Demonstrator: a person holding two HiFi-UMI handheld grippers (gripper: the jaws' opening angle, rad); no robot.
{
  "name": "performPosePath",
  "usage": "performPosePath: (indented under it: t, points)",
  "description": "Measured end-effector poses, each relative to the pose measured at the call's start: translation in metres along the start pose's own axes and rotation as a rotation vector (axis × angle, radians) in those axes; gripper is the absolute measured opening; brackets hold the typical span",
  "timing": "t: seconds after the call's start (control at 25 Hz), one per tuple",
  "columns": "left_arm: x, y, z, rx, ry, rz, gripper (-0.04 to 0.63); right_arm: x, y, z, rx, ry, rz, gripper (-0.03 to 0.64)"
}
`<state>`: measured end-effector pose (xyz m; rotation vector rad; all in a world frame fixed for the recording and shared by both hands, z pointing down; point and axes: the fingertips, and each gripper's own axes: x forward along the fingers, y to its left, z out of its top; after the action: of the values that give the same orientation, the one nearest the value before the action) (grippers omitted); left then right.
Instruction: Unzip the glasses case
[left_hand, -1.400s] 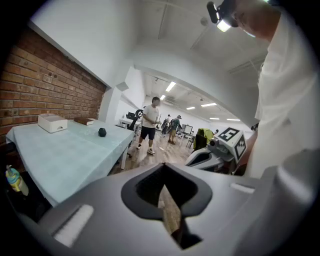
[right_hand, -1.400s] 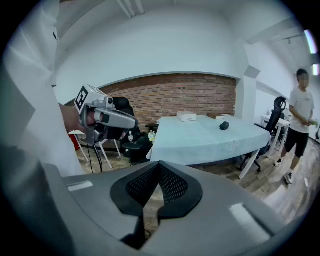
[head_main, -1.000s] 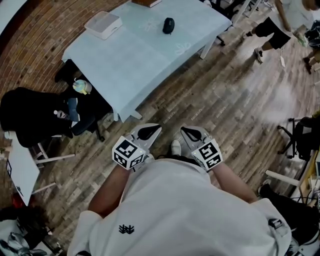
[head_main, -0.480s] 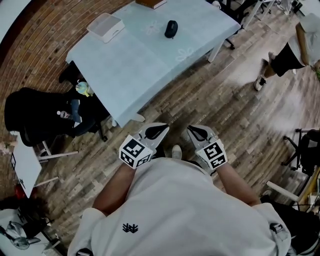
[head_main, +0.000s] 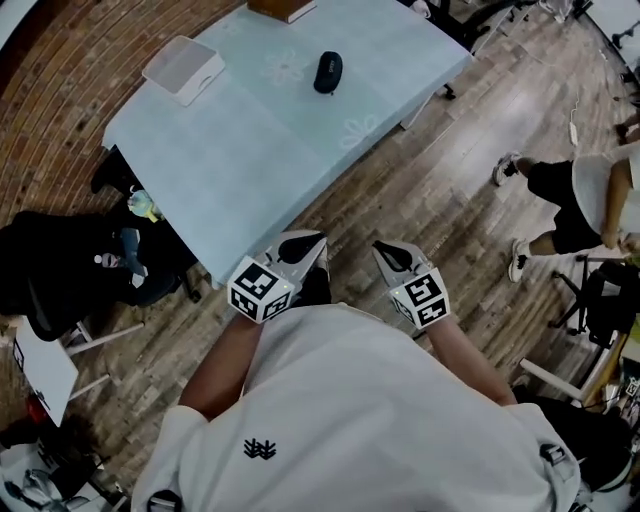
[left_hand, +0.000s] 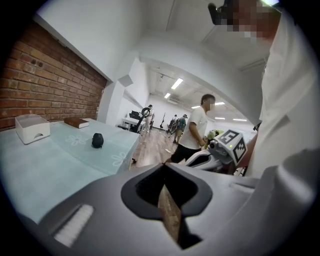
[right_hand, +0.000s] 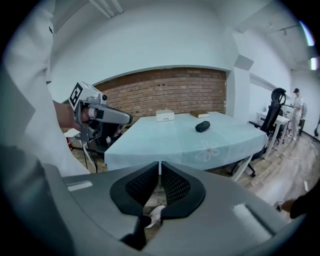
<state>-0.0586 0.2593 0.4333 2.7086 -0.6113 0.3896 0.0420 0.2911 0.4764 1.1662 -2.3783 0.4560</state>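
A brick wall (right_hand: 165, 95), plank floor (head_main: 450, 190), and pale-blue-clothed table (head_main: 250, 140).

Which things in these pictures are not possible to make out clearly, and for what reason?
- glasses case: too small in every view, so its zipper, and whether it is zipped, cannot be read.
- brown book: in the head view, cut off by the top edge.
- white box: far away in all views, so its contents do not show.
- bystander: in the head view, cut off by the right edge.

Head view: overhead, steeply down, table (head_main: 250, 130) ahead. Both gripper views: low, near level, toward same table, shared across all three.
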Motion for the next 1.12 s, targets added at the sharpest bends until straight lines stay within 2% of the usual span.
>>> performPosePath:
  t: [0.36, 0.6, 0.92, 1.12]
  points:
    - [0.043, 0.116, 0.055, 0.059, -0.017, -0.054, 0.055, 0.091, -0.083, 0.062, -0.021, 0.058, -0.066, 0.005]
    - [0.061, 0.186, 0.079, 0.049, -0.018, -0.006, 0.055, 0.152, -0.129, 0.092, -0.023, 0.067, -0.088, 0.005]
    - [0.123, 0.268, 0.107, 0.047, 0.019, 0.06, 0.055, 0.235, -0.193, 0.11, -0.052, 0.111, -0.017, 0.005]
    - [0.173, 0.314, 0.116, 0.044, 0.076, 0.098, 0.055, 0.29, -0.227, 0.114, -0.081, 0.161, 0.053, 0.005]
